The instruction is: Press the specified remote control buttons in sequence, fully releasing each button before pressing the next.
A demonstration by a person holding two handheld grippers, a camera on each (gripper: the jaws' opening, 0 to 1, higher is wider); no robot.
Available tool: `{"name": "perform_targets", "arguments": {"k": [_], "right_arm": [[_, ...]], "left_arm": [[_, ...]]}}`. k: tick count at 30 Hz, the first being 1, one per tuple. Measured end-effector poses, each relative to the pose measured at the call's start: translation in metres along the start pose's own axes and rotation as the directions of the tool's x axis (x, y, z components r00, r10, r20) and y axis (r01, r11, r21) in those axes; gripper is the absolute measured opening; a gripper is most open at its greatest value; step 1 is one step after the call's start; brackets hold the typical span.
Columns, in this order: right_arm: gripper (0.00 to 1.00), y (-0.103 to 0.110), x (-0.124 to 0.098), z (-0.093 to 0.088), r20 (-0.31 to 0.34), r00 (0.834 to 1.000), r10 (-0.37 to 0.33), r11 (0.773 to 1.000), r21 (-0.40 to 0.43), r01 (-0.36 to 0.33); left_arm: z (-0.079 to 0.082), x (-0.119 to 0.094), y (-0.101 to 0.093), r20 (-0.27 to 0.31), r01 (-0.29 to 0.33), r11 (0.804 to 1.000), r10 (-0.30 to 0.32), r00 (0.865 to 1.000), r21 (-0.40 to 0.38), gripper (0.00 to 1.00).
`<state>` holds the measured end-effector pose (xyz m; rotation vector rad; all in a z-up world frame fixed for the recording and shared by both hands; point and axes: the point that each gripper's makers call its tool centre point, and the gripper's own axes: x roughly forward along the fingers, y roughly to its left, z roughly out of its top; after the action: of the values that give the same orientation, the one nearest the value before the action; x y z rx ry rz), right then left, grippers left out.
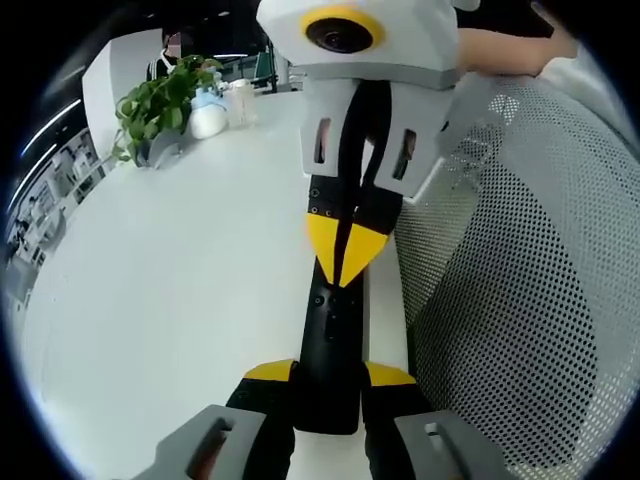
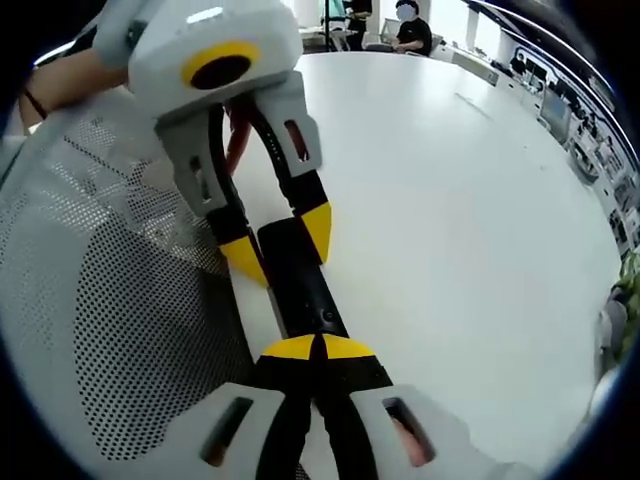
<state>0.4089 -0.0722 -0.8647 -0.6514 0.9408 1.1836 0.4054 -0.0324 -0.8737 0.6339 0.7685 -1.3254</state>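
A long black remote control (image 1: 330, 330) lies on the white table (image 1: 170, 300) near its edge. My left gripper (image 1: 330, 373) is shut on the remote's near end, with a yellow-tipped jaw on each side. My right gripper (image 1: 342, 250) comes down from above, its yellow tips shut together and resting on the remote's top face. In the right gripper view, my right gripper (image 2: 318, 348) shows its tips closed on the remote control (image 2: 300, 275). Beyond it, the left gripper (image 2: 280, 242) clamps the far end.
A grey mesh chair back (image 1: 530, 290) (image 2: 120, 300) stands close along the table edge beside the remote. A potted plant (image 1: 160, 100) and a white bottle (image 1: 208, 115) sit at the table's far end. A person (image 2: 410, 30) sits at the far side of the white table (image 2: 460, 200).
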Motion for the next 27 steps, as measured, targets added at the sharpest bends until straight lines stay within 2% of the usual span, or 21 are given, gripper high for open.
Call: {"name": "perform_targets", "arguments": {"k": [6, 11, 27], "right_arm": [[0.0, 0.002, -0.001, -0.003, -0.01, 1.0, 0.006, 1.0, -0.013, -0.006], [0.0, 0.002, -0.003, -0.007, -0.018, 0.999, 0.03, 0.999, 0.041, -0.03], [0.0, 0.007, -0.006, -0.013, -0.03, 0.997, 0.068, 0.994, 0.082, -0.065]], "left_arm": [[0.0, 0.0, 0.0, 0.004, -0.002, 1.0, 0.002, 1.0, 0.0, 0.24], [0.0, 0.0, 0.0, 0.002, -0.001, 1.0, 0.0, 1.0, 0.004, 0.24], [0.0, 0.0, 0.0, 0.001, 0.008, 1.0, -0.008, 1.0, 0.015, 0.24]]}}
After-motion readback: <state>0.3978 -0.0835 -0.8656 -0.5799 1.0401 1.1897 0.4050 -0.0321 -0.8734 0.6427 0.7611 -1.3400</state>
